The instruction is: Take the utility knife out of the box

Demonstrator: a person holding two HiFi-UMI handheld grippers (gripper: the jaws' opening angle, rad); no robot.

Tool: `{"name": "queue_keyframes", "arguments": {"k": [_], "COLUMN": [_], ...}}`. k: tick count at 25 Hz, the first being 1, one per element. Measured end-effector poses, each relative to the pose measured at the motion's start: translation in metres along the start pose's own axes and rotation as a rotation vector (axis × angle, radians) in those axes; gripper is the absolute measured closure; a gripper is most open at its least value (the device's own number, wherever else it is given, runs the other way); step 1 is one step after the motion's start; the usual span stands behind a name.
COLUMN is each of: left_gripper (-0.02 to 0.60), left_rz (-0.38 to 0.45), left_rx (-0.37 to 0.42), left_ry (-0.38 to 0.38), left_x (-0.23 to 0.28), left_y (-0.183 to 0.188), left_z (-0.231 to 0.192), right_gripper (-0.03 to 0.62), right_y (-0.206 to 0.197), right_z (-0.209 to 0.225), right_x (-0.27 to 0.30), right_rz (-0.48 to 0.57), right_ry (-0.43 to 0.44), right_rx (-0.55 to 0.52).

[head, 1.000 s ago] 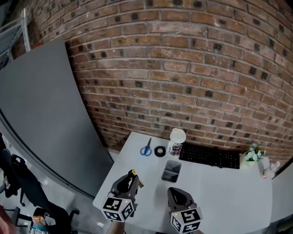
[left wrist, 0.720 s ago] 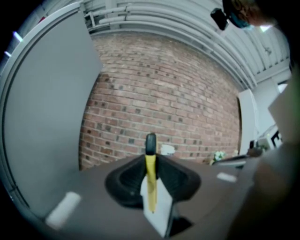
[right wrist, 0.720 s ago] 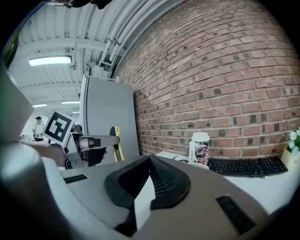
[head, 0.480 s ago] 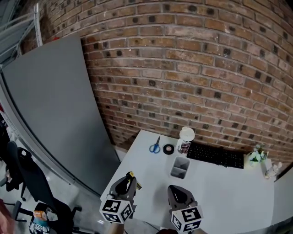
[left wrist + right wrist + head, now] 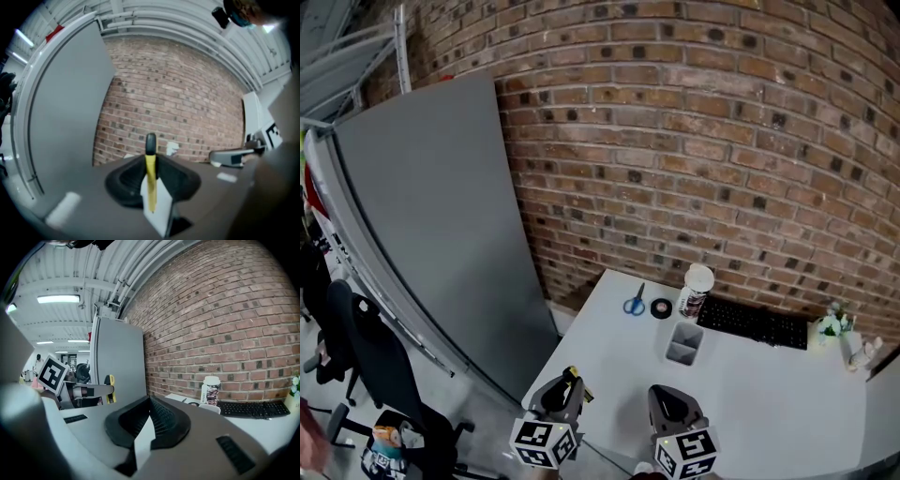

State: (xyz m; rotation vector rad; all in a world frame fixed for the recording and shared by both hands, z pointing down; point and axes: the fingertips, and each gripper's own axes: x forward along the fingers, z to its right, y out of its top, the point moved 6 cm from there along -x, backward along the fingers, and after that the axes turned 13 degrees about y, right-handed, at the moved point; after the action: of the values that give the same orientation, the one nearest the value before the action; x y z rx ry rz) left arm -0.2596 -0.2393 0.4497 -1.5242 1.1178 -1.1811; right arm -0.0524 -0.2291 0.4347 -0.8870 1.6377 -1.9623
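A yellow utility knife [image 5: 150, 180] with a black end stands upright between the pads of my left gripper [image 5: 151, 159], which is shut on it. In the head view that gripper [image 5: 563, 396] hangs at the table's near left corner, the knife's [image 5: 574, 374] yellow end poking out. The small grey box [image 5: 683, 343] sits further back on the white table [image 5: 769, 394], well apart from both grippers. My right gripper [image 5: 673, 405] is beside the left, shut with nothing in it [image 5: 150, 401]. The right gripper view shows the left gripper [image 5: 89, 391] with the knife [image 5: 110, 383].
Blue scissors [image 5: 635, 303], a black tape roll [image 5: 661, 307], a white-lidded cup [image 5: 695, 290] and a black keyboard [image 5: 755, 325] lie along the brick wall. A small flower pot [image 5: 830, 325] is at the far right. A tall grey panel [image 5: 431, 225] and an office chair [image 5: 366, 356] stand left.
Both grippers have drawn back from the box toward the table's near edge, the left still gripping the knife. The table now sits further away in the head view.
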Motion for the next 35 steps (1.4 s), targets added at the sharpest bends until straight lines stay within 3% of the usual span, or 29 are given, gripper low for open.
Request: {"name": "queue_keyframes", "arguments": {"k": [35], "left_gripper": [0.502], "left_rz": [-0.031], "left_rx": [0.015], "left_ry": [0.072], "left_x": [-0.119], "left_y": [-0.032], "left_z": [-0.033], "right_gripper": [0.586], "right_y": [-0.011], "right_z": [-0.097], "right_x": [-0.034], "right_rz": [0.025], "right_ry": [0.042], "right_rx": [-0.055]}}
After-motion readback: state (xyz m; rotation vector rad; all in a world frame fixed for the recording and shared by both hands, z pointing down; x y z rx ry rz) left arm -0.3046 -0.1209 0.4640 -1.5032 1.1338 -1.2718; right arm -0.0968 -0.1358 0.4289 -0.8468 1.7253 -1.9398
